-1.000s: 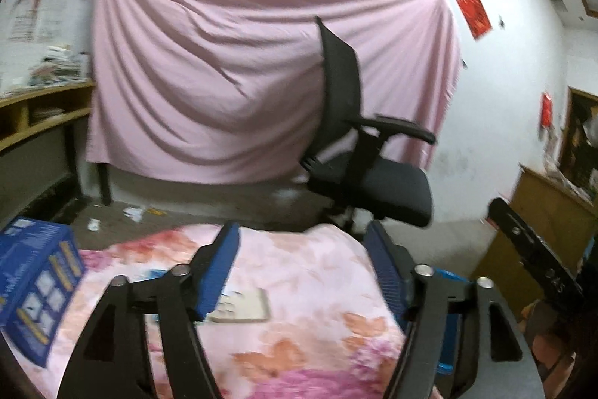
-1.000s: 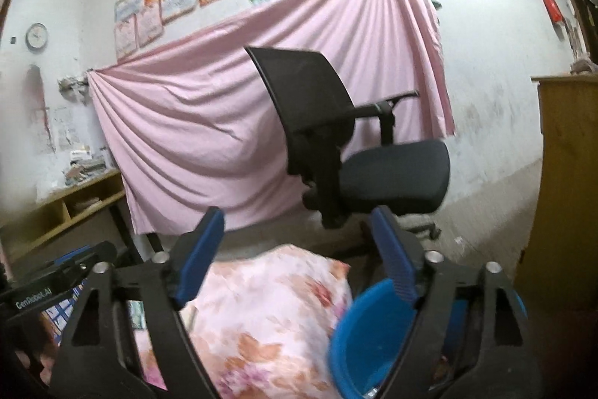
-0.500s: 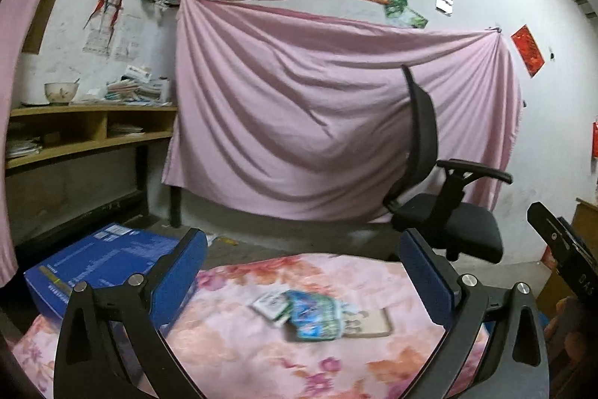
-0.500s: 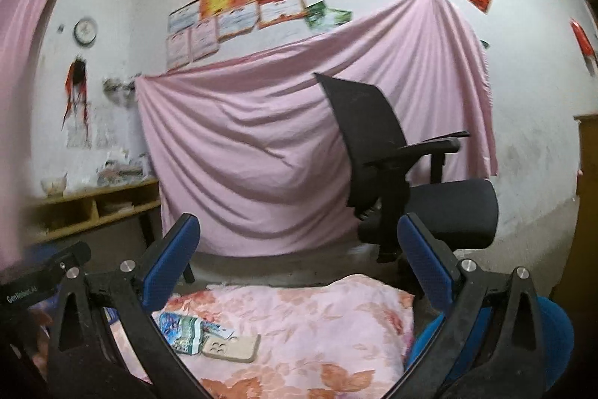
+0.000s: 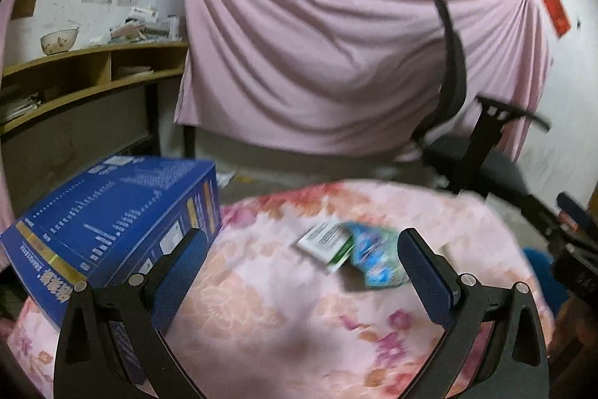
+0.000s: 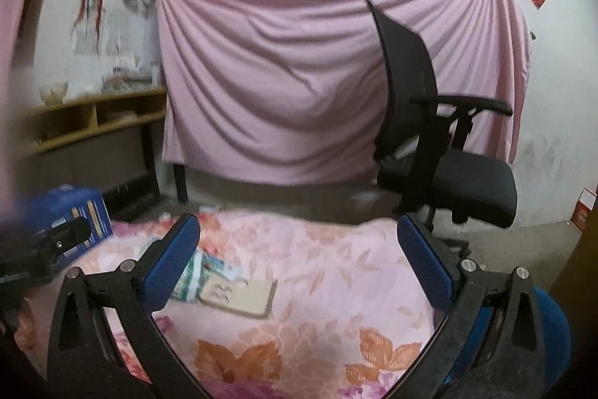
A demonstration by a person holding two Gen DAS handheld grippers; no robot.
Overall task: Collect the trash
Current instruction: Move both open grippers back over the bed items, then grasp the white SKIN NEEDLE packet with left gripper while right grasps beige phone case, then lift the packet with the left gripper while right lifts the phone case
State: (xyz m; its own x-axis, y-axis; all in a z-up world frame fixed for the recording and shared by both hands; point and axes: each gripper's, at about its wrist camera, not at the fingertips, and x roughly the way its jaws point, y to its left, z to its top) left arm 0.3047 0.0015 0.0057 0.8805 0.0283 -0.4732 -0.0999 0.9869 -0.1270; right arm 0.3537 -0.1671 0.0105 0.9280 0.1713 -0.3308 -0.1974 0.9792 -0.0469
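Note:
On a table under a pink floral cloth [image 5: 284, 290] lie a white and green packet [image 5: 326, 242] and a blue snack wrapper [image 5: 377, 257], side by side. My left gripper [image 5: 299, 249] is open and empty, just short of them. My right gripper [image 6: 299, 249] is open and empty above the cloth. In the right wrist view the packets [image 6: 198, 272] lie partly behind my left finger, beside a beige phone case [image 6: 239, 296]. A blue bin [image 6: 553, 335] stands at the table's right edge.
A large blue box [image 5: 108, 223] lies on the table's left side. A black office chair [image 6: 441, 144] stands behind the table on the right. A pink sheet [image 5: 336, 62] hangs on the wall. Wooden shelves [image 5: 74, 77] are at the left.
Both views have swung left and tilted down. The blue box and the packets are now closer in the left wrist view. Both grippers stay open.

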